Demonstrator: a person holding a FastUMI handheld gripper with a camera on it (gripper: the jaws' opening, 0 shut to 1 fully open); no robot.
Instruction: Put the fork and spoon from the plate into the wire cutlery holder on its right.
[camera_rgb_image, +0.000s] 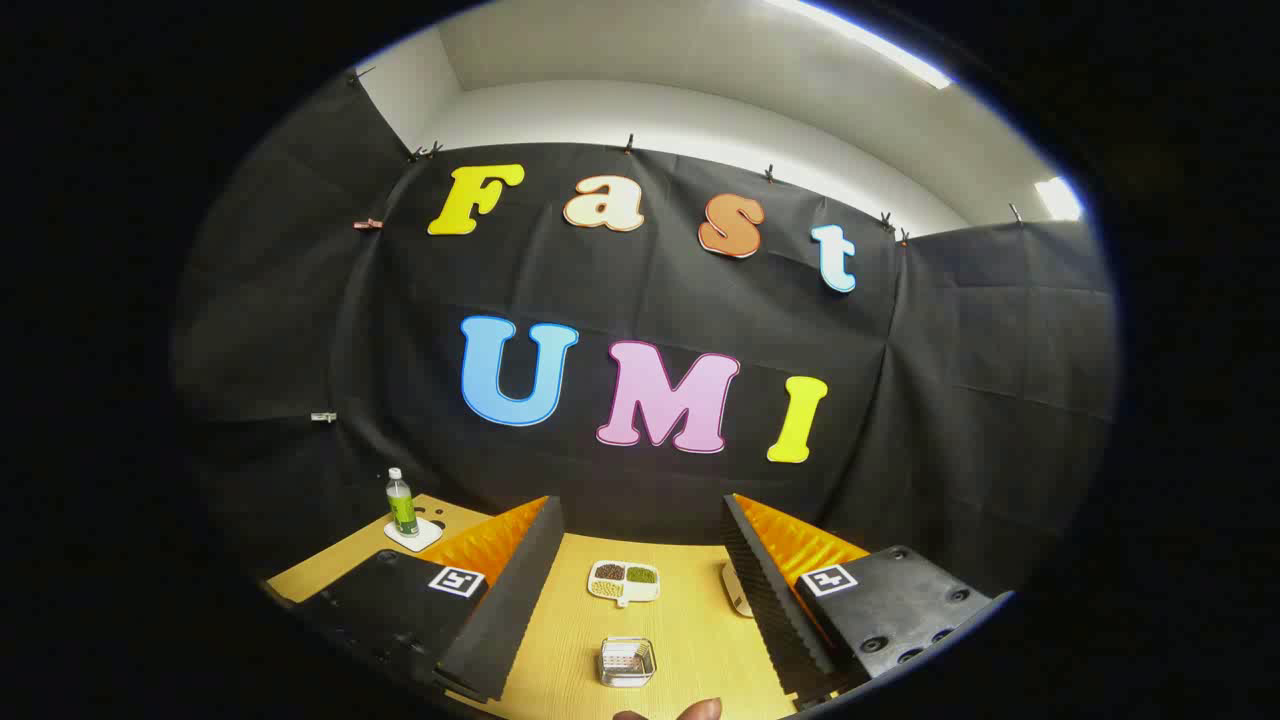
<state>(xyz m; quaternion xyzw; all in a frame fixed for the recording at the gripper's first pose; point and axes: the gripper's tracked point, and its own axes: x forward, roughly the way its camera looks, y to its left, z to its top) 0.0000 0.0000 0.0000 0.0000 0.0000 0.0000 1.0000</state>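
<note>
Gripper (640, 600) fingers stood spread, nothing between them; wire cutlery holder (627, 662) sat upright between them on table (690, 640).

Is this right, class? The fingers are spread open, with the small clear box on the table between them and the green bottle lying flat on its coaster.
One thing is wrong. In the gripper view the green bottle stands upright on its coaster, not flat. The fingers are indeed spread open, with the small clear box on the table between them.
</note>
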